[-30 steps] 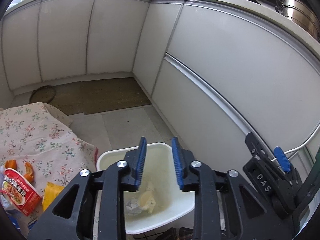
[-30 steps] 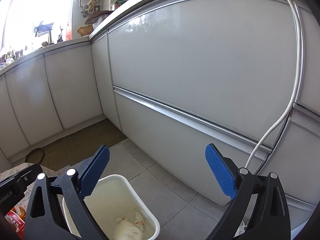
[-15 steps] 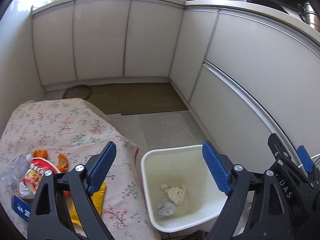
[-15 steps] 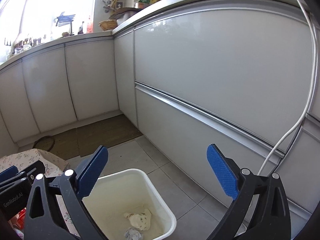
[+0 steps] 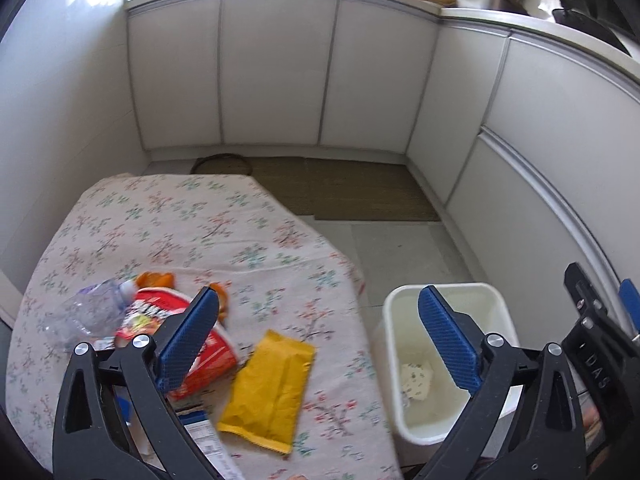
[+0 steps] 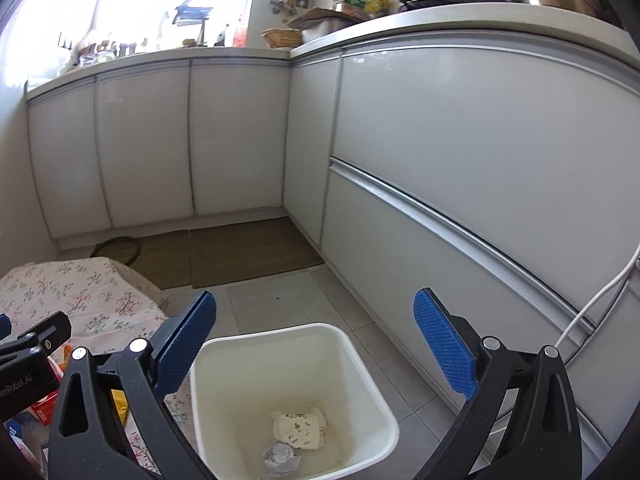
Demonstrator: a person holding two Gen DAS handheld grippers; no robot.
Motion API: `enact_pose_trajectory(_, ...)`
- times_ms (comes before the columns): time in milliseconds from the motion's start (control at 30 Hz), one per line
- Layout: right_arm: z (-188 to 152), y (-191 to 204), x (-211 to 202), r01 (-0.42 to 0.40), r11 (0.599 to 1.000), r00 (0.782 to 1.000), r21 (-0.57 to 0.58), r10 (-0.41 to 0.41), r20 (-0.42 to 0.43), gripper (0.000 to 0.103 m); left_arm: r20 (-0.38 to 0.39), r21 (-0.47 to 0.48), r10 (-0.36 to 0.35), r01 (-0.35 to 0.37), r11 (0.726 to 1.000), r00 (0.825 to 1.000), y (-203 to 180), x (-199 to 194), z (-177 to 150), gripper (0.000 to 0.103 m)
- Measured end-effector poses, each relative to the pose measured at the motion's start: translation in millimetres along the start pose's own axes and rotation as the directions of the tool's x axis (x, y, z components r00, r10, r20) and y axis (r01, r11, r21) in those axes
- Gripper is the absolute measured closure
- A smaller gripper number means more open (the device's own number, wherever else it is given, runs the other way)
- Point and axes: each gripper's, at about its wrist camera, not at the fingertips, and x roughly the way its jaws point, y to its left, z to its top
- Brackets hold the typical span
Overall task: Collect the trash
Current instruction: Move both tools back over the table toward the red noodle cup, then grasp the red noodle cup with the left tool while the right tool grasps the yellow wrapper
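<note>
The left tool (image 5: pixel 316 344) is over the edge of the counter (image 5: pixel 208 224), which carries a flowered cloth. Its jaws are opening and nothing is between them. The right tool (image 6: pixel 316 344) is above the white bin (image 6: pixel 360 364); its jaws stand wide apart and are empty.

The trash lies on the near part of the counter. A yellow packet (image 5: pixel 268 388) lies flat, close to the counter's edge on the bin side. Beside it is a red instant-noodle cup (image 5: pixel 204 364) on its side, partly hidden behind the left tool's finger. A crushed clear plastic bottle (image 5: pixel 88 316) touches the cup on the far left. Some orange peel (image 5: pixel 154 280) lies just behind the cup.

The bin stands on the tiled floor (image 6: pixel 272 304), just beside the counter. Inside it, on the bottom, are a crumpled patterned paper (image 6: pixel 300 428) and a small grey crumpled ball (image 6: pixel 280 456), touching each other.
</note>
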Motion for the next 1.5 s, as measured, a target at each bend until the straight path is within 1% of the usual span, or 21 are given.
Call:
enact_pose_trajectory(133, -2.8, 22.6, 2.2, -0.056, 0.998, 0.998, -0.034, 0.055, -0.042, 0.007, -0.062, -0.022, 0.045, -0.046, 0.999, 0.997, 36.2, 4.5, -12.3, 0.007)
enact_pose_trajectory(233, -4.8, 39.0, 5.6, -0.1, 0.994, 0.991, -0.053, 0.095, -0.089, 0.007, -0.123, -0.049, 0.053, -0.06, 0.997, 0.991, 66.7, 8.9, -23.8, 0.007)
enact_pose_trajectory(300, -5.6, 49.3, 5.5, -0.117, 0.99, 0.989, -0.076, 0.11, -0.097, 0.007, -0.175, -0.074, 0.035, -0.049, 0.996, 0.984, 85.1, 13.0, -32.6, 0.007)
enact_pose_trajectory(367, -7.1, 57.2, 5.3, -0.126, 0.987, 0.988, -0.095, 0.116, -0.103, 0.007, -0.234, -0.096, 0.025, -0.048, 0.994, 0.972, 102.4, 20.0, -41.2, 0.007)
enact_pose_trajectory(467, -8.0, 68.7, 9.3, -0.156, 0.982, 0.981, -0.105, 0.141, -0.133, 0.007, -0.289, -0.132, 0.035, -0.076, 0.988, 0.957, 130.5, 30.3, -44.3, 0.007)
enact_pose_trajectory(600, -12.3, 82.7, 18.0, -0.193, 0.974, 0.966, -0.118, 0.168, -0.195, 0.007, -0.396, -0.166, -0.006, -0.065, 0.984, 0.918, 158.5, 54.4, -33.3, 0.007)
enact_pose_trajectory(667, -13.9, 87.5, 21.8, -0.202, 0.971, 0.961, -0.129, 0.172, -0.215, 0.007, -0.446, -0.14, -0.019, -0.049, 0.989, 0.895, 161.5, 67.6, -25.3, 0.007)
enact_pose_trajectory(700, -14.7, 89.8, 24.4, -0.208, 0.969, 0.958, -0.131, 0.175, -0.226, 0.007, -0.465, -0.126, -0.016, -0.048, 0.991, 0.885, 161.6, 72.2, -23.5, 0.007)
enact_pose_trajectory(733, -15.2, 90.8, 27.0, -0.215, 0.968, 0.954, -0.127, 0.18, -0.241, 0.007, -0.491, -0.114, -0.003, -0.061, 0.992, 0.871, 160.9, 79.0, -20.6, 0.007)
enact_pose_trajectory(800, -15.6, 92.1, 31.5, -0.219, 0.969, 0.948, -0.113, 0.183, -0.26, 0.007, -0.508, -0.139, -0.001, -0.08, 0.987, 0.861, 164.2, 85.3, -17.4, 0.007)
enact_pose_trajectory(867, -15.3, 90.2, 34.5, -0.226, 0.97, 0.941, -0.091, 0.193, -0.278, 0.007, -0.512, -0.212, -0.029, -0.093, 0.973, 0.859, 171.9, 89.0, -18.3, 0.007)
enact_pose_trajectory(1000, -16.4, 89.3, 39.6, -0.257, 0.965, 0.922, -0.059, 0.227, -0.314, 0.007, -0.53, -0.262, -0.062, -0.094, 0.96, 0.846, 176.9, 99.9, -21.8, 0.007)
enact_pose_trajectory(1100, -18.6, 90.2, 42.4, -0.263, 0.963, 0.915, -0.063, 0.228, -0.334, 0.007, -0.549, -0.341, -0.162, -0.042, 0.939, 0.82, 177.6, 113.6, -24.7, 0.007)
enact_pose_trajectory(1133, -19.2, 90.4, 43.8, -0.264, 0.962, 0.912, -0.064, 0.228, -0.341, 0.007, -0.548, -0.35, -0.178, -0.031, 0.936, 0.817, 175.7, 116.8, -24.4, 0.007)
enact_pose_trajectory(1167, -19.9, 89.9, 45.3, -0.265, 0.962, 0.91, -0.062, 0.228, -0.347, 0.007, -0.541, -0.328, -0.164, -0.028, 0.944, 0.825, 171.3, 117.2, -21.5, 0.008)
enact_pose_trajectory(1200, -20.6, 90.1, 46.5, -0.266, 0.962, 0.907, -0.059, 0.229, -0.354, 0.007, -0.543, -0.312, -0.161, -0.019, 0.95, 0.824, 167.4, 118.3, -19.3, 0.014)
enact_pose_trajectory(1233, -21.5, 90.7, 47.9, -0.27, 0.961, 0.902, -0.056, 0.232, -0.364, 0.007, -0.543, -0.289, -0.163, -0.001, 0.957, 0.823, 161.7, 118.4, -18.0, 0.015)
enact_pose_trajectory(1300, -23.9, 91.9, 51.2, -0.277, 0.959, 0.892, -0.051, 0.237, -0.385, 0.007, -0.532, -0.253, -0.152, 0.014, 0.967, 0.833, 154.9, 115.8, -15.3, 0.017)
enact_pose_trajectory(1400, -28.4, 94.6, 55.7, -0.289, 0.956, 0.874, -0.043, 0.246, -0.419, 0.007, -0.492, -0.212, -0.134, 0.031, 0.977, 0.86, 147.8, 105.6, -12.0, 0.021)
enact_pose_trajectory(1433, -29.5, 95.9, 56.6, -0.292, 0.956, 0.871, -0.042, 0.247, -0.426, 0.007, -0.474, -0.214, -0.139, 0.039, 0.976, 0.869, 147.3, 100.4, -11.2, 0.022)
enact_pose_trajectory(1500, -30.9, 97.8, 57.4, -0.295, 0.954, 0.867, -0.045, 0.248, -0.432, 0.007, -0.447, -0.22, -0.151, 0.055, 0.974, 0.882, 148.5, 93.8, -9.4, 0.022)
